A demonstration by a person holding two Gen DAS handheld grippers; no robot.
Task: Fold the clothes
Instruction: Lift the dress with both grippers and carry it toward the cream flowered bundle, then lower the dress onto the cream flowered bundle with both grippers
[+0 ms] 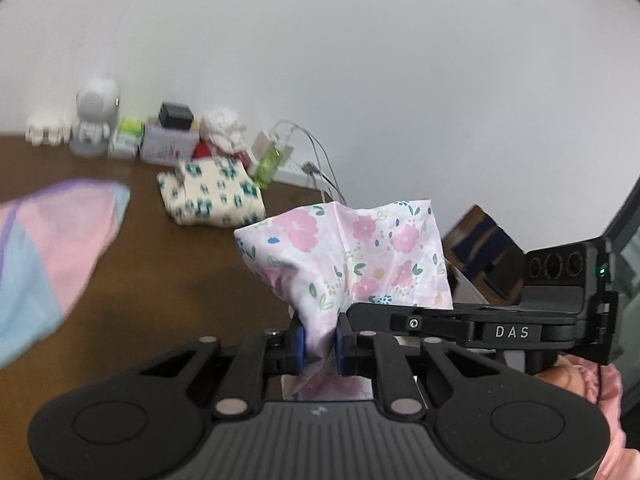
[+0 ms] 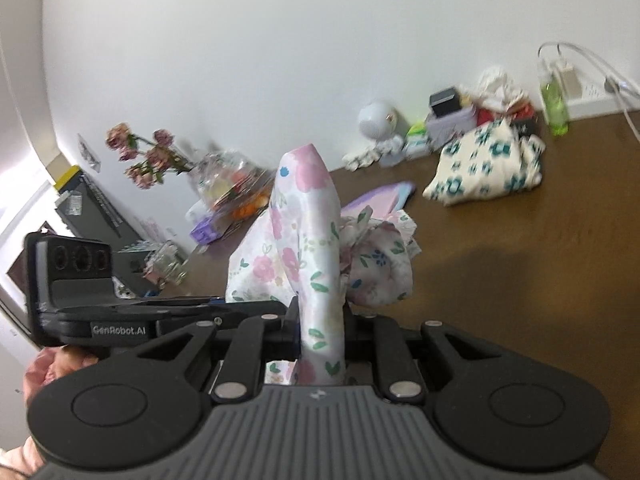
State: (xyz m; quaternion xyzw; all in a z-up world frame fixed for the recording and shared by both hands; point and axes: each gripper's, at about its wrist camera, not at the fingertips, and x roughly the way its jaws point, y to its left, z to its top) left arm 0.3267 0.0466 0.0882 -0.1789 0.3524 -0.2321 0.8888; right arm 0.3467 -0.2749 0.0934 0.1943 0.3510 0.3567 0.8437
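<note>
Both grippers' fingers (image 1: pixel 301 346) clamp the floral garment (image 1: pixel 352 256); its lower part is hidden.

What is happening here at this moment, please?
A person is folding clothes with a hand-held gripper in each hand. Both the left gripper and the right gripper are shut on a pink flowered garment, held up above the brown table. A folded cream garment with teal flowers lies near the wall.
</note>
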